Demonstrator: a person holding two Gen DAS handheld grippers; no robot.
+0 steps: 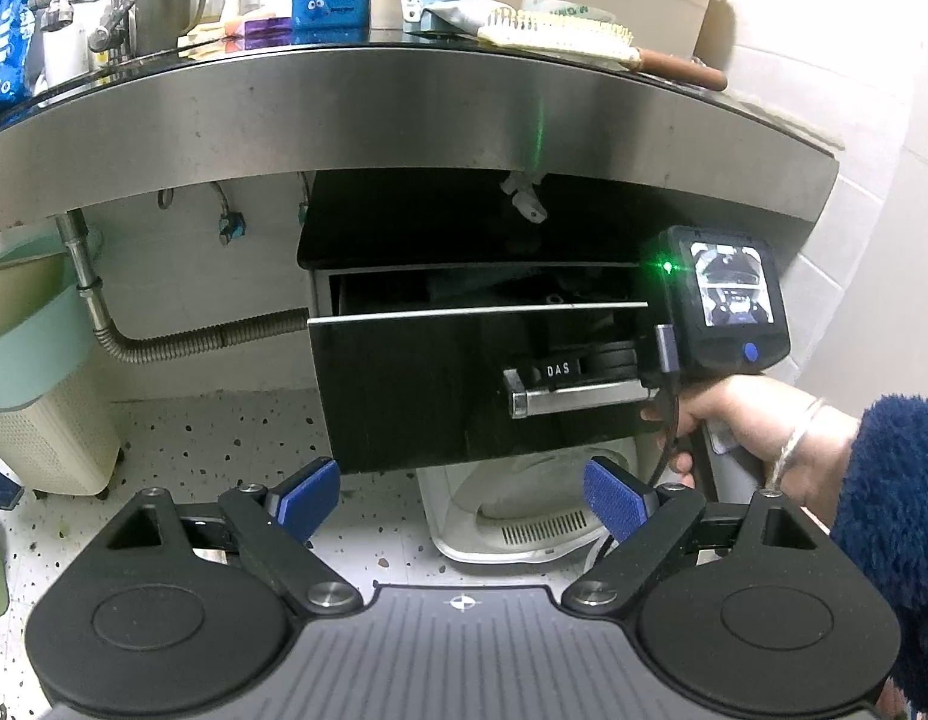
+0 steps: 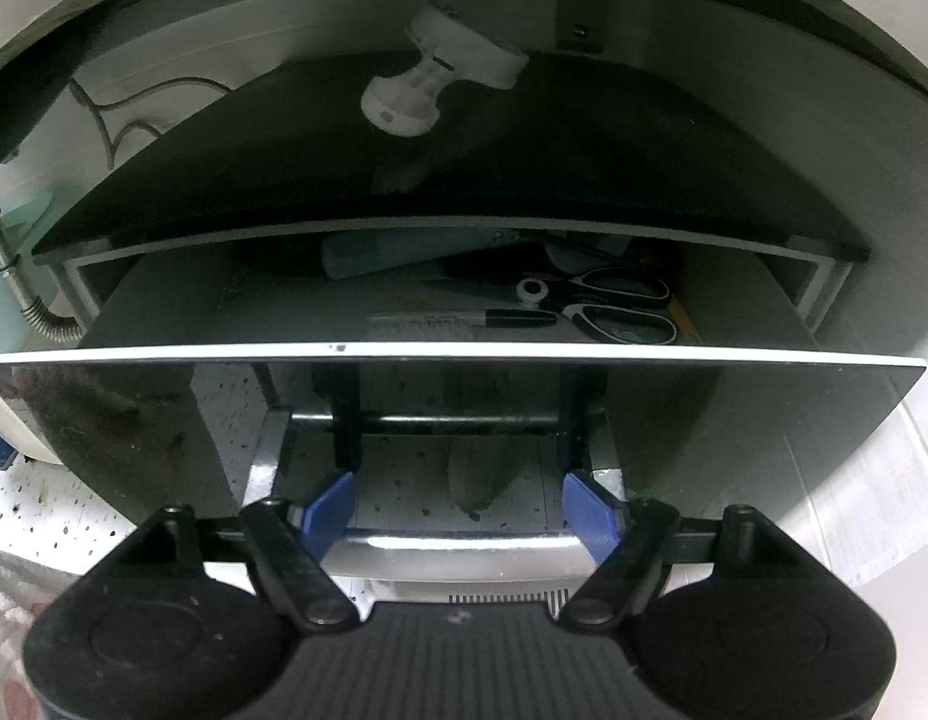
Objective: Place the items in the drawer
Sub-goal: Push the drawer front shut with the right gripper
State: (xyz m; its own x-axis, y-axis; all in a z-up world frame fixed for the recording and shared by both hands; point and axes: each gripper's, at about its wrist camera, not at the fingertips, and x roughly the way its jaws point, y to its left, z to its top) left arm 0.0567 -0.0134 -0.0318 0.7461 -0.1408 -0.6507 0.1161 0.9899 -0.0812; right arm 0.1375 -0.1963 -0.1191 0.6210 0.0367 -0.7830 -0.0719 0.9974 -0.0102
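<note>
Drawer (image 2: pixel 452 354) stands ajar (glossy black front), scissors (image 2: pixel 607 306) inside.

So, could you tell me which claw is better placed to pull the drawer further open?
The right claw: its open fingers already straddle the drawer handle. The left claw hangs back from the drawer, open and empty.
</note>
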